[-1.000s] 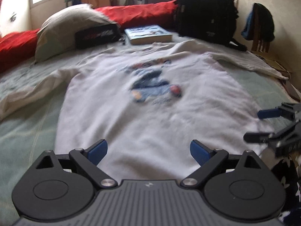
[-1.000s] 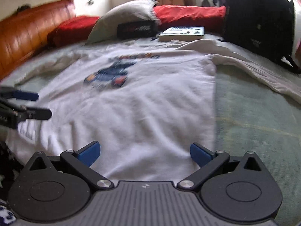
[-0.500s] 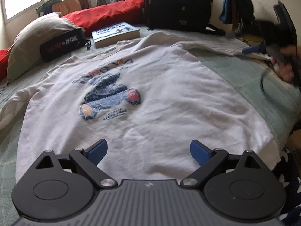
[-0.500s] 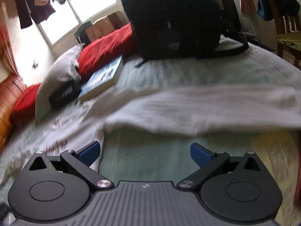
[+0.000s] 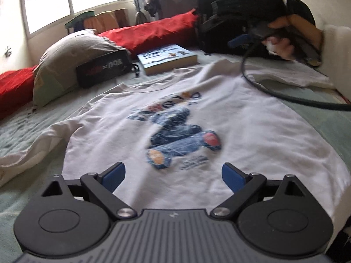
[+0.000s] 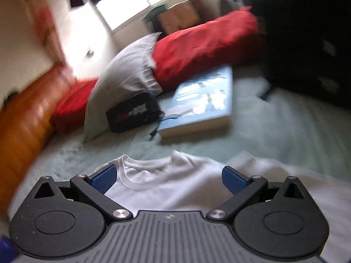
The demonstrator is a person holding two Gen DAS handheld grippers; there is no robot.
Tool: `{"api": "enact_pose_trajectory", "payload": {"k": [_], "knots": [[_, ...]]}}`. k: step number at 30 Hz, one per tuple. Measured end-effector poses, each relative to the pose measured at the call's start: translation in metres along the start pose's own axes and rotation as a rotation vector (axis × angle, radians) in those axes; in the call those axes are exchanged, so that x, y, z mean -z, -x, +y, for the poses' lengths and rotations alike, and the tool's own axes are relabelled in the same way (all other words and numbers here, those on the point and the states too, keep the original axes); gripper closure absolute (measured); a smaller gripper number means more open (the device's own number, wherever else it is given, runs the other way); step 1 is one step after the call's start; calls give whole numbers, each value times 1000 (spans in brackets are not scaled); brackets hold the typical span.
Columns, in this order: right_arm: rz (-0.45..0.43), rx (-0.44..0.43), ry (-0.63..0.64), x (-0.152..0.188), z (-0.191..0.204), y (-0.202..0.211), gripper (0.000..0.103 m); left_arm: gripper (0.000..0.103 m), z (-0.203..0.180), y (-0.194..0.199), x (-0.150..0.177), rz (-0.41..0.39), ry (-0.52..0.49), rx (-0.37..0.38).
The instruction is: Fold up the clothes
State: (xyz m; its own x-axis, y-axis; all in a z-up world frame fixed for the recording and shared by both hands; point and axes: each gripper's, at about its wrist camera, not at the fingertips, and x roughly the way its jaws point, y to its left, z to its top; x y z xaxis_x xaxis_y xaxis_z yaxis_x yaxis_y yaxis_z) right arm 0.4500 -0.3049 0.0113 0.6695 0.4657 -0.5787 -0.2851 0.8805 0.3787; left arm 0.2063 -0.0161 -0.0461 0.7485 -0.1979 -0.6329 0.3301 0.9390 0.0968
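Observation:
A white long-sleeved sweatshirt (image 5: 252,131) with a blue printed figure lies flat, front up, on a pale green bed cover. My left gripper (image 5: 173,175) hovers open over its lower part, nothing between the blue pads. In the left wrist view a hand holds the right gripper (image 5: 239,40) high above the shirt's right shoulder, its cable hanging down. My right gripper (image 6: 167,176) is open above the neckline (image 6: 140,168) and right shoulder of the shirt (image 6: 186,188). The sleeves spread out to both sides.
Beyond the collar lie a blue book (image 5: 167,58), a black pouch (image 5: 103,69), a grey pillow (image 5: 72,54) and red cushions (image 5: 153,32). A black backpack (image 5: 237,11) stands at the far right. An orange headboard (image 6: 24,114) runs along the left.
The right gripper swung from the shirt's right sleeve up toward the collar and now looks across the neckline. The left gripper edged forward over the shirt. Both stayed open.

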Motion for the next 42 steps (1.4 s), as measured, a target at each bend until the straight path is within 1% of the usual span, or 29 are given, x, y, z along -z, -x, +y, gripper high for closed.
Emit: {"api": "enact_pose_trajectory", "payload": {"k": [1,2,3,4,6,8,11,13,14,15,16,17,19,20,21,24,25,26,29,30,31,32,33,34,36,37,39,41,42], "knots": [[26,37,77,-8,11,-15,18,8,5,-1,2,-2,12,1],[55,87,147,-13,18,-30,35,8,10,-3,4,-1,24,5],[87,146,211,-17,23,-46,41,8,15,-4,7,-1,37,10],[116,184,248,-19,24,-58,47,8,19,-5,10,2,50,14],[157,207,269,-21,15,-77,48,8,26,-8,14,8,69,22],[213,215,263,-19,3,-91,48,8,32,-12,17,11,84,29],[277,240,265,-10,-10,-102,47,8,36,-15,20,7,93,37],[293,240,273,-3,-13,-106,47,8,38,-17,22,5,102,41],[287,238,294,-1,-11,-106,51,8,39,-18,22,4,107,43],[282,232,320,0,-8,-108,58,8,39,-19,23,4,109,44],[277,226,346,0,-4,-109,84,8,40,-20,23,5,110,44],[267,231,367,-1,0,-111,93,8,40,-21,24,5,110,44],[232,255,399,-4,8,-117,94,8,40,-22,24,4,111,43],[203,263,399,-7,10,-121,101,8,40,-21,24,1,114,44],[177,271,385,-9,10,-124,100,8,40,-21,24,1,117,45],[161,285,316,-14,3,-125,99,8,41,-20,25,2,117,46],[149,283,291,-16,1,-119,99,8,41,-19,25,1,116,48],[126,271,265,-17,-1,-107,94,8,41,-19,25,0,116,49],[98,206,193,-17,-4,-68,87,8,42,-21,26,-2,117,49],[104,192,176,-16,-4,-58,86,8,42,-21,26,-2,117,49],[124,191,164,-12,-6,-56,81,8,42,-21,26,-3,116,48],[149,196,154,-8,-8,-57,75,8,41,-21,26,-3,116,47],[173,201,144,-4,-10,-59,72,8,41,-22,26,-2,115,46],[198,205,134,0,-12,-60,71,8,41,-22,27,-1,116,45],[219,274,129,7,-20,-75,71,8,41,-23,26,3,116,42],[212,292,115,9,-27,-84,70,7,40,-23,26,5,114,40],[139,285,80,5,-36,-93,67,7,40,-24,27,10,108,36],[106,306,34,-3,-40,-92,57,7,40,-23,26,14,107,33],[99,306,22,-5,-40,-85,57,7,40,-23,26,16,106,33]]}}
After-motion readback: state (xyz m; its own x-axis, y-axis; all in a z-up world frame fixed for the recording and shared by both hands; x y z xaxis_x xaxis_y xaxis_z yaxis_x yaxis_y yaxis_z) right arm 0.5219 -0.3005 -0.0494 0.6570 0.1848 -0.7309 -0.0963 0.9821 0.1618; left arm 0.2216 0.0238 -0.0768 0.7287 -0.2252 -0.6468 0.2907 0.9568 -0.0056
